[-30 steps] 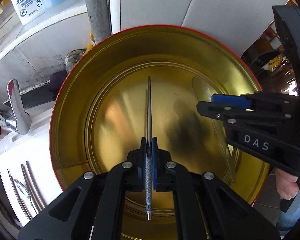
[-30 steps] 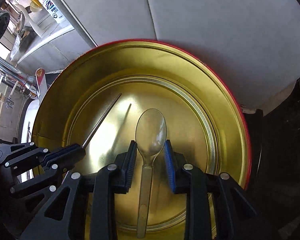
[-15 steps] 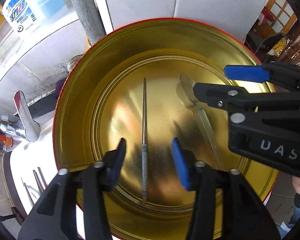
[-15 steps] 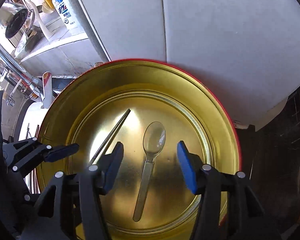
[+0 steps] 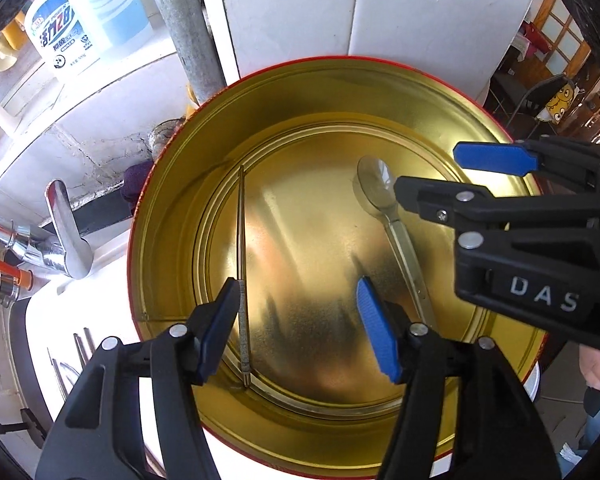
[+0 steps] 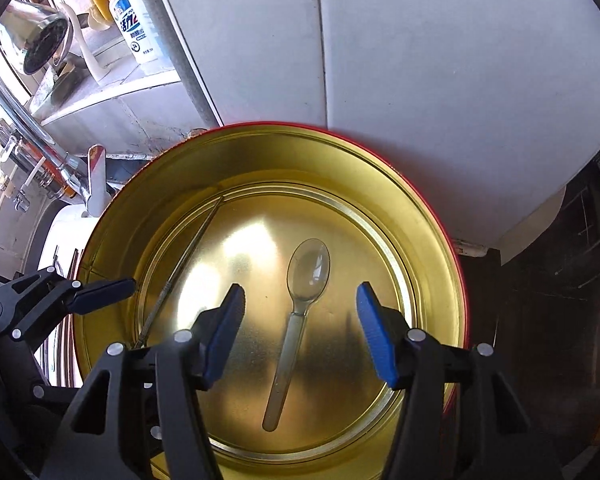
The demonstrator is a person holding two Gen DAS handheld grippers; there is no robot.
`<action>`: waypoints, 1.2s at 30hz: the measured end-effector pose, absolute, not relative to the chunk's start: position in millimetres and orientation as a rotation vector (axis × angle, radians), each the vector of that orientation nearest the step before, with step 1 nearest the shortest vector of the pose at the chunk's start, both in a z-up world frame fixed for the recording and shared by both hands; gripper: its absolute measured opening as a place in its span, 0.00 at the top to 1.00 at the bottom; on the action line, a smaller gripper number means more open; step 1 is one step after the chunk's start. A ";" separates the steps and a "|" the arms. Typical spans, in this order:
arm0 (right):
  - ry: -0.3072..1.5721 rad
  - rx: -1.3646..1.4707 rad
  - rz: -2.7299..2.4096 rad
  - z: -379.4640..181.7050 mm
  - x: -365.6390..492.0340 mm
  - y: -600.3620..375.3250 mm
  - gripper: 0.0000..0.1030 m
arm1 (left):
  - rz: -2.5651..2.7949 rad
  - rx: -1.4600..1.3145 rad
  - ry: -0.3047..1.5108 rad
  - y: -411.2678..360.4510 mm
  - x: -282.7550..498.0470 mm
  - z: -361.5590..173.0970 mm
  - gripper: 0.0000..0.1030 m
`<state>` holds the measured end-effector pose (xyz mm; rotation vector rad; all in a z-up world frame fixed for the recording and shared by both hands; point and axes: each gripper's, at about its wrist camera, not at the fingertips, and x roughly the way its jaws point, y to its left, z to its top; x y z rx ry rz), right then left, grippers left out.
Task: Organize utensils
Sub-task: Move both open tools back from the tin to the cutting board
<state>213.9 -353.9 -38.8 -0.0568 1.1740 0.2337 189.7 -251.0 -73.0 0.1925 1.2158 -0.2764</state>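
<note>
A round gold tin with a red rim [image 5: 164, 216] [image 6: 428, 216] holds a metal chopstick [image 5: 242, 264] [image 6: 184, 256] along its left side and a clear plastic spoon [image 5: 396, 224] [image 6: 296, 312] right of the middle. My left gripper [image 5: 298, 324] is open and empty above the tin, with the chopstick by its left finger. My right gripper [image 6: 300, 328] is open and empty above the spoon's handle. The right gripper also shows in the left wrist view [image 5: 460, 184], and the left gripper's finger [image 6: 100, 292] shows in the right wrist view.
A chrome tap [image 5: 60, 236] [image 6: 92, 176] stands left of the tin. More metal utensils [image 5: 72, 356] lie on the white surface at the lower left. A detergent bottle [image 5: 68, 36] stands on a shelf behind. White panels [image 6: 420, 80] rise behind the tin.
Both grippers have opened and drawn back upward. The left let go of the chopstick, which now lies by the tin's left side; the right has released the spoon.
</note>
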 end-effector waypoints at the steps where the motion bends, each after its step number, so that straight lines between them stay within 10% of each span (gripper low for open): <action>1: 1.164 -0.051 0.229 -35.8 210.7 -355.2 0.34 | -0.276 0.176 1.201 -247.9 186.2 -67.8 0.41; 6: 0.989 0.029 0.216 -7.3 175.5 -364.7 0.05 | -0.249 0.058 1.059 -219.0 156.0 -34.0 0.22; 14: 0.722 0.094 0.302 27.7 104.8 -354.9 0.04 | -0.158 -0.095 0.967 -164.6 94.6 -6.2 0.22; 36: 0.909 -0.068 0.646 3.1 63.9 -209.5 0.04 | 0.232 -0.274 0.814 16.7 -18.3 -23.3 0.22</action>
